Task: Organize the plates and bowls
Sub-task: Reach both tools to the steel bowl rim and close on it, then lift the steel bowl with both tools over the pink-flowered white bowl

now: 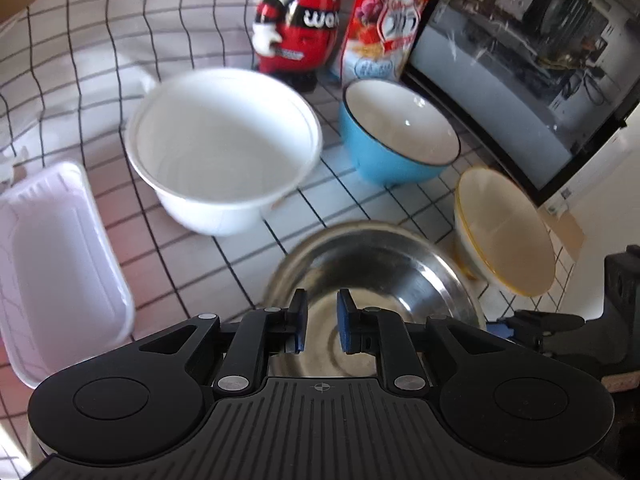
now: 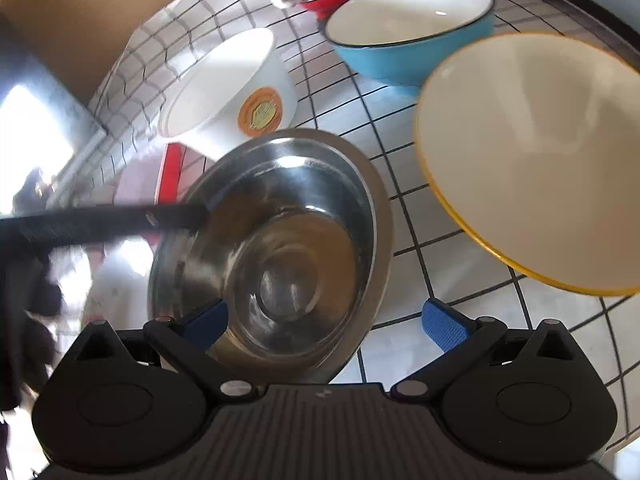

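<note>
Currently listed: steel bowl [image 2: 276, 248], blue bowl [image 1: 396, 132], white bowl [image 1: 224, 148], yellow-rimmed bowl [image 1: 504, 228] on gridded desk [image 1: 100, 60]; left gripper [image 1: 322, 320] nearly closed, empty; right gripper [image 2: 325, 326] spread wide, released.

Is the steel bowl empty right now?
Empty: both wrist views show the steel bowl's bare shiny bottom, nothing inside it.

Steel mixing bowl [image 1: 376, 276] sits up front — white plastic bowl [image 1: 224, 148] behind-left, blue ceramic bowl [image 1: 400, 132] behind, yellow-rimmed bowl [image 1: 504, 232] right.
</note>
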The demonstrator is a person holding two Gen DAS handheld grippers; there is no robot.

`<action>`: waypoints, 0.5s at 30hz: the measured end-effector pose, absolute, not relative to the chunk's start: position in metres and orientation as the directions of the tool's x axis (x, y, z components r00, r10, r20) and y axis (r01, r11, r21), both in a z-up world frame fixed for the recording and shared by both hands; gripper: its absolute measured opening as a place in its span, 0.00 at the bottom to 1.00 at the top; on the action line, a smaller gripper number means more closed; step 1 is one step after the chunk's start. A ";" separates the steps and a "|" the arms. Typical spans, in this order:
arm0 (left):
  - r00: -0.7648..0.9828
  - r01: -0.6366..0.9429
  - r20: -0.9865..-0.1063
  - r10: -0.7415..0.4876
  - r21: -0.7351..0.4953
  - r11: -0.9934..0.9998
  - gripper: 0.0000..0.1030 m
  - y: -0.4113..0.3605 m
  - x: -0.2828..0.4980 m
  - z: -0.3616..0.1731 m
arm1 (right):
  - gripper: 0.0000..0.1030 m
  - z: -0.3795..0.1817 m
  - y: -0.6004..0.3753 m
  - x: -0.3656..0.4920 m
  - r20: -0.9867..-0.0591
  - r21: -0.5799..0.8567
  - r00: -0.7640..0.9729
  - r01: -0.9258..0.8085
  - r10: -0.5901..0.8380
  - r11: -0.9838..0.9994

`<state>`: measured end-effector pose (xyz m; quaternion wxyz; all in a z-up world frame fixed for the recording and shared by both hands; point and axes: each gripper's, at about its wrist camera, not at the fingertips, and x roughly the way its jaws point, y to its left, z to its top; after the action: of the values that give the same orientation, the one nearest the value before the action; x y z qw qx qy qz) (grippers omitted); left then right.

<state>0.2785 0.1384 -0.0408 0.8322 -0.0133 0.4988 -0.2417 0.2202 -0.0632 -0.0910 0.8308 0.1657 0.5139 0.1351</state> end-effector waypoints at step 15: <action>0.399 0.428 -0.814 -0.423 -0.243 0.871 0.16 0.145 0.284 -0.026 | 1.00 -0.091 -0.074 0.224 -0.805 0.461 0.431 0.018 0.409 0.887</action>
<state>0.2839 0.1454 -0.0256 0.8363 0.0024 0.4857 -0.2544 0.2236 -0.0736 -0.0908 0.8205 0.2051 0.5201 0.1193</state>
